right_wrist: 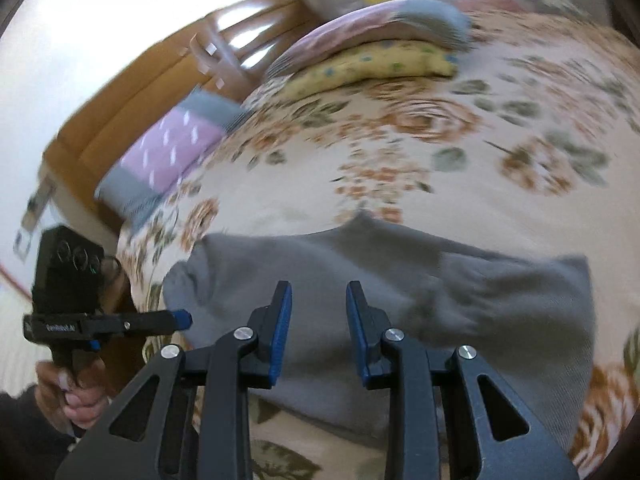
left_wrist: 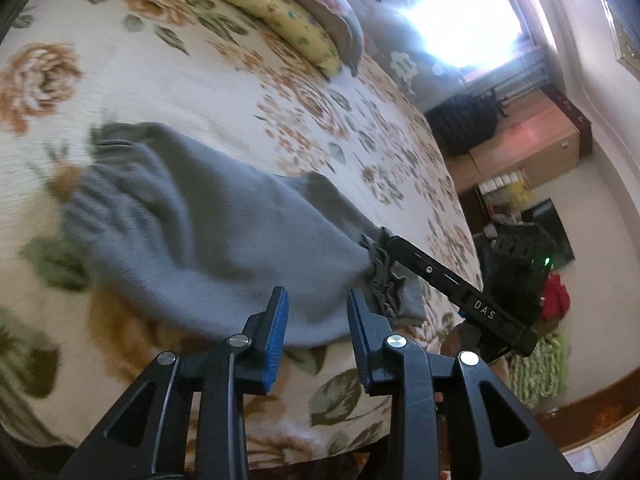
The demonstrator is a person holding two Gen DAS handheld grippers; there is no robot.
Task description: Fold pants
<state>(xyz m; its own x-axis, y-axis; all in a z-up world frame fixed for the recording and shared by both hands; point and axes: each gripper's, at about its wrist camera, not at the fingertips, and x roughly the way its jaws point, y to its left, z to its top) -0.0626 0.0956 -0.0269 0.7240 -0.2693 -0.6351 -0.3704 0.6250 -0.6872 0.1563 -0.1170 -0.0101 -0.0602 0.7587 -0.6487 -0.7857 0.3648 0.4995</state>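
Left wrist view: our left tongs gape partly, empty; right tongs likewise, over the grey pants.

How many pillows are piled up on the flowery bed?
2: a yellow spotted pillow lies at the far end of the bed, and a pink and grey pillow rests on top. More may be hidden.

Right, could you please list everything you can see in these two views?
pants: one, grey, crumpled on the bed
bedspread: one, cream with orange flowers, covering the bed
yellow pillow: one, dotted, far end of the bed
pink-grey pillow: one, on the yellow pillow
blanket: one, purple and grey, bed's edge
cabinet: one, wooden, near the window
hand: one, gripping the left tool's handle
left tool: black, blue pads, open, above the pants
right tool: same colours, open, above the pants
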